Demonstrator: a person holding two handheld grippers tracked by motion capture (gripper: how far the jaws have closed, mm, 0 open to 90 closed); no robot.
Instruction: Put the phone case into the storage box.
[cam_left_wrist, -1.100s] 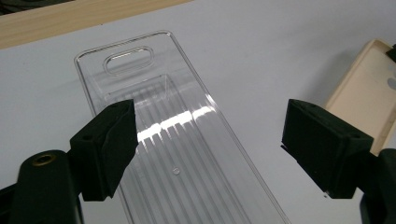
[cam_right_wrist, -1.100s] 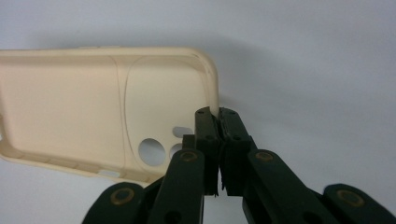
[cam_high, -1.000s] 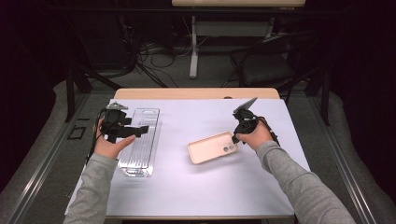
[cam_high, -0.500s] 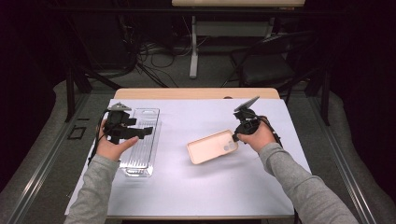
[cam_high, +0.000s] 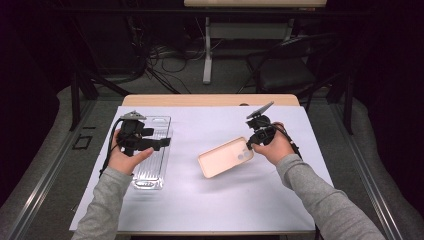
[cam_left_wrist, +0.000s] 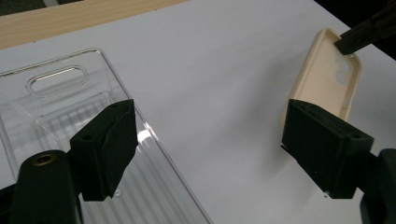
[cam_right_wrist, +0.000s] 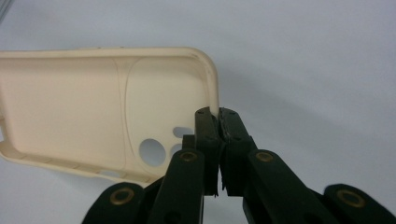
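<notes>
Right tool (cam_right_wrist: 218, 122) pinches smooth cream phone case (cam_right_wrist: 93, 102) rim (glossy, rounded); left tool (cam_left_wrist: 210, 144) gapes wide.

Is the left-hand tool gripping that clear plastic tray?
No. In the left gripper view the left gripper has its jaws spread wide apart above the clear tray, closed on nothing.

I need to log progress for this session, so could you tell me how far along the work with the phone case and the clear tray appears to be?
Done: the right gripper has clamped the rim of the cream phone case at its camera-cutout end. In hand: the case, inside facing up, beside the tray. The left gripper is open over the clear tray. Left, probably: getting the case into the tray, which holds nothing.
</notes>
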